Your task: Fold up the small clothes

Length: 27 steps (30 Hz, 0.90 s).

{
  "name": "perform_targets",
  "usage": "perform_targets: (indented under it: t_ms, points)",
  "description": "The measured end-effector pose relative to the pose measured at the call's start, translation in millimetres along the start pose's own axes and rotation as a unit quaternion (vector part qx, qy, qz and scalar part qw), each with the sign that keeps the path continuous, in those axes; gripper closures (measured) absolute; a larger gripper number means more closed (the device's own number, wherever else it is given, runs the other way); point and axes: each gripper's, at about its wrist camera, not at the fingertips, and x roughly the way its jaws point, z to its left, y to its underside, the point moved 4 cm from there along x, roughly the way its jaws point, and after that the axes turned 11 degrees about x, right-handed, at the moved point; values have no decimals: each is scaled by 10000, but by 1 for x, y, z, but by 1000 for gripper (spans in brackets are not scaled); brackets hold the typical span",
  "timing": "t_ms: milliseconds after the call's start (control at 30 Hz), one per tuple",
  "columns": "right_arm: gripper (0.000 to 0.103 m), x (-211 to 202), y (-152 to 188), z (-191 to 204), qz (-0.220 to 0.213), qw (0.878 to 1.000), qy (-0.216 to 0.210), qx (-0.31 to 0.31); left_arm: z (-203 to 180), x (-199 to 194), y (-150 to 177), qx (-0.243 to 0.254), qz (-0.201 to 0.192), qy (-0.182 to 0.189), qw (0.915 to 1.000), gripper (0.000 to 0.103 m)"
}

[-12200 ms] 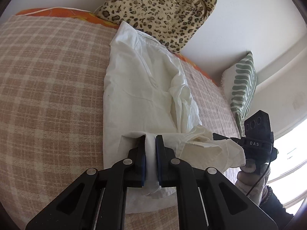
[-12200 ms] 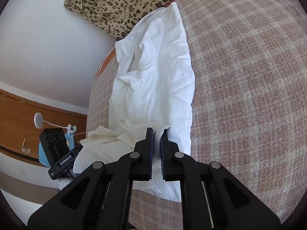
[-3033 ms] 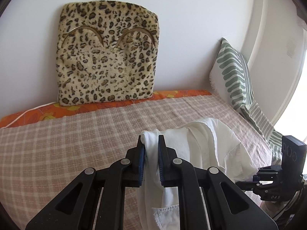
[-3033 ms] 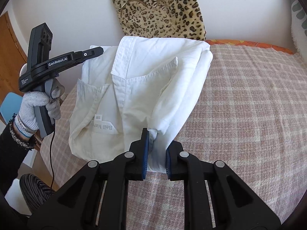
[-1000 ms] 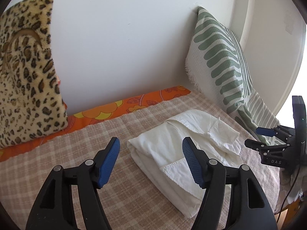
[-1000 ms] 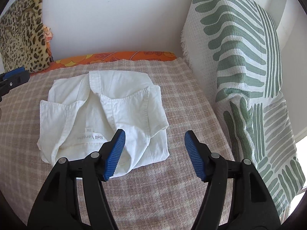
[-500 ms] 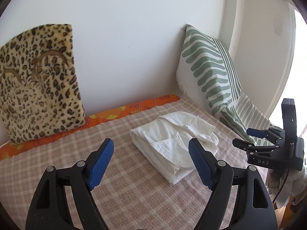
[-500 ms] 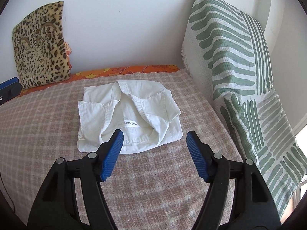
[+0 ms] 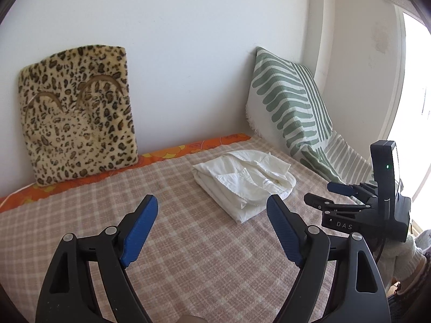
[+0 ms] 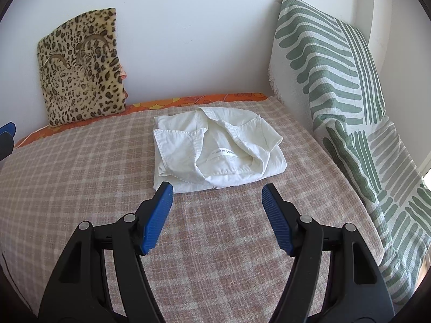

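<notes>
While both tools hang above the bed, neither one touches any fabric. The left gripper has its two blue-padded fingers spread wide and holds nothing. The right gripper is spread just as wide and is equally empty.

One white shirt lies folded into a compact bundle on the pink checked bedspread, near the far right corner of the bed, collar uppermost. It sits just ahead of the right gripper and further ahead of the left one.

Two cushions lean against the white wall: one leopard-print cushion at the left and one green-striped cushion at the right. A strip of orange sheet shows along the wall.

Only the left wrist view shows the whole right tool from the side, with a gloved hand beneath it. Only the right wrist view shows the printed label inside the shirt collar.
</notes>
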Motion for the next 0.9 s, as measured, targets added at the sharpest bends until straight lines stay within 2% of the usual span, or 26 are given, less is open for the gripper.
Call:
perform_targets:
  t_ms: [233, 400, 600, 700, 900]
  points:
    - [32, -5, 20, 3, -102, 9999, -47, 101, 0, -18, 31, -72, 53, -298, 9995, 11]
    - [32, -7, 26, 3, -183, 9998, -15, 115, -1, -26, 45, -92, 133, -390, 9991, 10]
    - [32, -6, 31, 4, -150, 9998, -64, 139, -3, -35, 48, 37, 130, -490, 9987, 8]
    - [32, -6, 33, 5, -149, 9997, -48, 168, -1, -38, 49, -56, 111, -508, 9986, 1]
    - [32, -1, 36, 2, -79, 9997, -37, 222, -2, -39, 51, 44, 147, -605, 9981, 1]
